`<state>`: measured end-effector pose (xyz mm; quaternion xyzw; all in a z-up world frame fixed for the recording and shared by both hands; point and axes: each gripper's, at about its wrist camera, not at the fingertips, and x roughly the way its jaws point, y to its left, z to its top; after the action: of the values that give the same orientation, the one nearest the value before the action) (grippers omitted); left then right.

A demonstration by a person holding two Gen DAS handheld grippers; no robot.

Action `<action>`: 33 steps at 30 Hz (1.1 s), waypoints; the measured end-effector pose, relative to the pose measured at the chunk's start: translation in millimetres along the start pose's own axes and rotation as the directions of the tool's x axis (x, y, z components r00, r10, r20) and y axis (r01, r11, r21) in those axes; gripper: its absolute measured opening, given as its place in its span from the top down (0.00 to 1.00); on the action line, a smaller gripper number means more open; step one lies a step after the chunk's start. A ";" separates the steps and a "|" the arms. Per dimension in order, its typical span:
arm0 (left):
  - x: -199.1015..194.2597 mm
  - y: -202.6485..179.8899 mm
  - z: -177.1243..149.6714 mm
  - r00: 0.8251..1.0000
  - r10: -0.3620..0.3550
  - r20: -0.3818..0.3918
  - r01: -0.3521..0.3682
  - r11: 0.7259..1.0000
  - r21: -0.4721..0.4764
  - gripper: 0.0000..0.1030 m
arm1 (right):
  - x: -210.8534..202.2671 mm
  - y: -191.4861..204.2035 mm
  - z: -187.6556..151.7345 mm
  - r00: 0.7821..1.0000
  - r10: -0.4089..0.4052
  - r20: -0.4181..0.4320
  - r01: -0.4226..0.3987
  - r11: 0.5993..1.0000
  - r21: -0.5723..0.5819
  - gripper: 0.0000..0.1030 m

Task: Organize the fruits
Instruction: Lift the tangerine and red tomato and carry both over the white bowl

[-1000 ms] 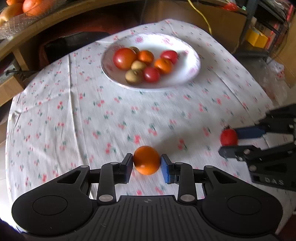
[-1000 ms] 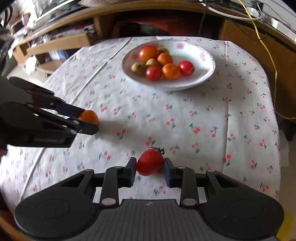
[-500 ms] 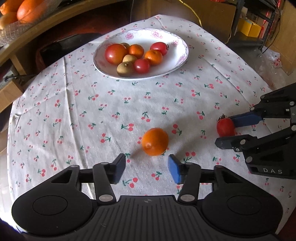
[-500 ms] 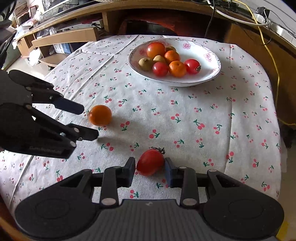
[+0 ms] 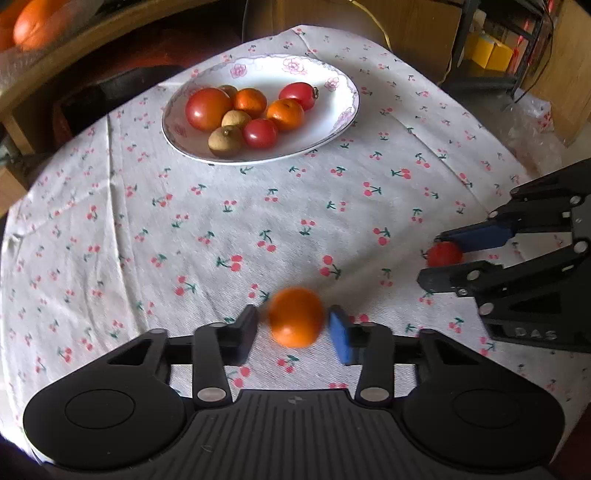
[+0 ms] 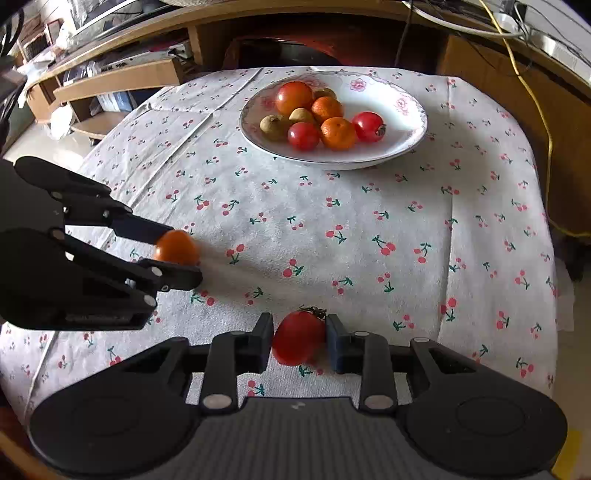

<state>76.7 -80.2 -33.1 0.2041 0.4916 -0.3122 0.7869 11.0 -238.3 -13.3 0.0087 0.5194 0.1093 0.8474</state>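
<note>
An orange (image 5: 295, 317) lies on the cherry-print tablecloth (image 5: 184, 229) between the fingers of my left gripper (image 5: 291, 328). The jaws stand a little wider than the fruit, which is blurred. The right wrist view shows the same orange (image 6: 176, 247) inside the left gripper (image 6: 181, 254). My right gripper (image 6: 299, 341) is shut on a red tomato (image 6: 298, 341) with a green stem, low over the cloth near the table's front. In the left wrist view, the tomato (image 5: 445, 254) and right gripper (image 5: 432, 256) are at the right. A white floral plate (image 5: 332, 110) at the far side holds several fruits.
Dark wooden furniture rings the table at the back. A mesh basket with oranges (image 5: 33, 22) sits at upper left. A yellow cable (image 6: 532, 110) hangs past the table's right edge. A low wooden shelf (image 6: 110, 85) stands at the left. Bare cloth lies between grippers and plate (image 6: 406, 122).
My left gripper let go of the orange, which lay ahead of the wide jaws half a second ago; now the jaws are around it again and narrower. The right gripper kept the tomato.
</note>
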 end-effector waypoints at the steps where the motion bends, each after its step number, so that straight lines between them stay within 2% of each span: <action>1: 0.2 0.0 0.5 1.000 -0.003 -0.002 0.003 1.000 -0.003 0.57 | 0.4 0.9 0.3 1.000 -0.003 -0.002 0.003 1.000 -0.004 0.71; 4: -1.0 -2.3 2.5 1.000 -0.001 -0.007 0.001 1.000 0.000 0.61 | 0.4 1.0 1.4 1.000 -0.006 -0.007 0.006 1.000 0.000 0.72; 9: -2.5 -1.8 3.1 1.000 -0.006 -0.005 0.006 1.000 -0.009 0.61 | -5.1 -1.0 4.3 1.000 -0.008 0.017 0.008 1.000 0.011 0.72; 16: -11.7 -4.0 12.0 0.999 -0.018 0.038 0.018 1.000 -0.014 0.61 | -10.7 -2.5 13.6 0.999 -0.011 0.052 0.010 1.000 0.025 0.72; 33: -19.3 -1.5 25.9 0.997 0.008 0.072 -0.007 1.000 -0.019 0.61 | -10.0 3.7 31.3 0.997 -0.019 0.068 0.017 1.000 0.024 0.72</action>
<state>86.2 -92.0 -4.5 0.1872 0.4649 -0.3120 0.8071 33.6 -233.5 10.3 0.0178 0.4914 0.0951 0.8655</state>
